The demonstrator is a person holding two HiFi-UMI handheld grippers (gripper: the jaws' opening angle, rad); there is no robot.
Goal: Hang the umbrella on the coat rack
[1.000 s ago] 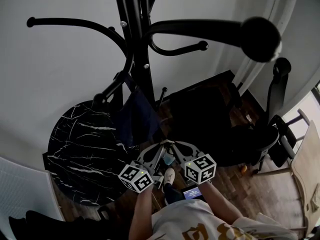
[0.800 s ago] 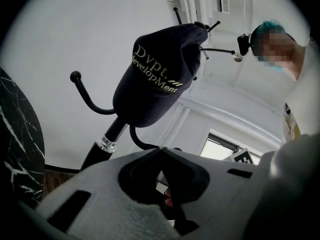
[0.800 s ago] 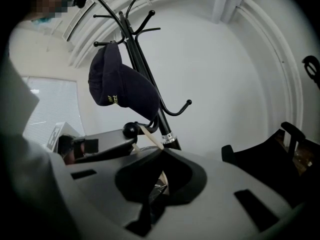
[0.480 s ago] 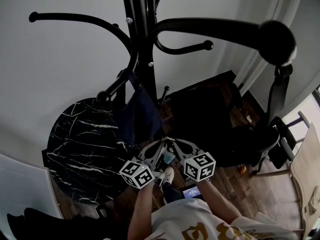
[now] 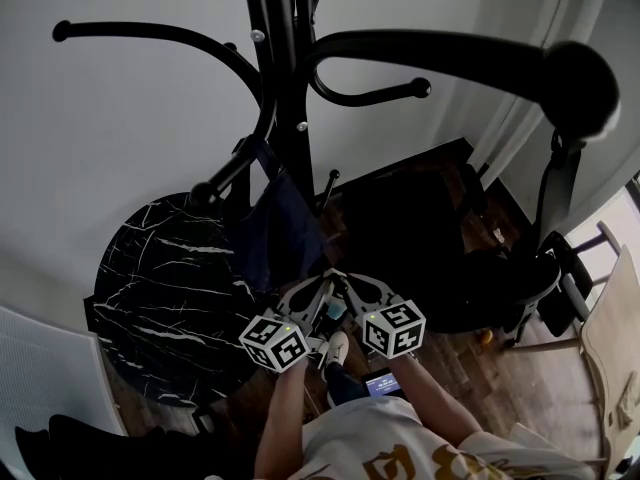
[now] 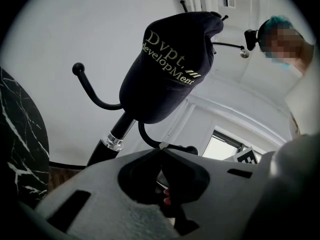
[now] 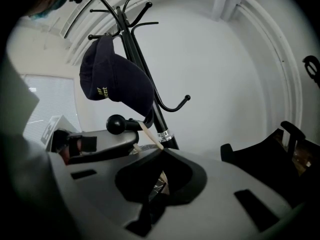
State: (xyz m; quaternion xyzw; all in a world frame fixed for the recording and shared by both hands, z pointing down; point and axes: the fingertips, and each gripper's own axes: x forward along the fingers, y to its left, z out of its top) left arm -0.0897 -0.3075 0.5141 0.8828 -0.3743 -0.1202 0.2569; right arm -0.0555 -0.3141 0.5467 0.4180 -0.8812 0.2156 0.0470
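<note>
Fingers of the left gripper (image 6: pixel 160 150) are sitting fully closed, tips meeting on nothing. Same on the right gripper (image 7: pixel 162 149), except a thin pale strip (image 7: pixel 150 134) is poking out at its tips and we can't tell what it is.

Change over the last second: basically none on our side. We're seeing the rack's near hook knob (image 5: pixel 582 86) sliding right in the head view, so the head is shifting. Both grippers are barely moving, the right one creeping slightly toward the left.

On the umbrella: we're not finding it in any view. What's hanging on the coat rack (image 5: pixel 285 88) is a navy cap (image 6: pixel 170 69) on a lower hook, beside the round black marble table (image 5: pixel 150 298). With nothing being carried, we're reading the hang as not under way at this moment.

Pose: we're holding both grippers low, close to the torso, side by side, marker cubes facing the head camera. The fingers are angling up at the rack and converging, tips nearly touching each other.
</note>
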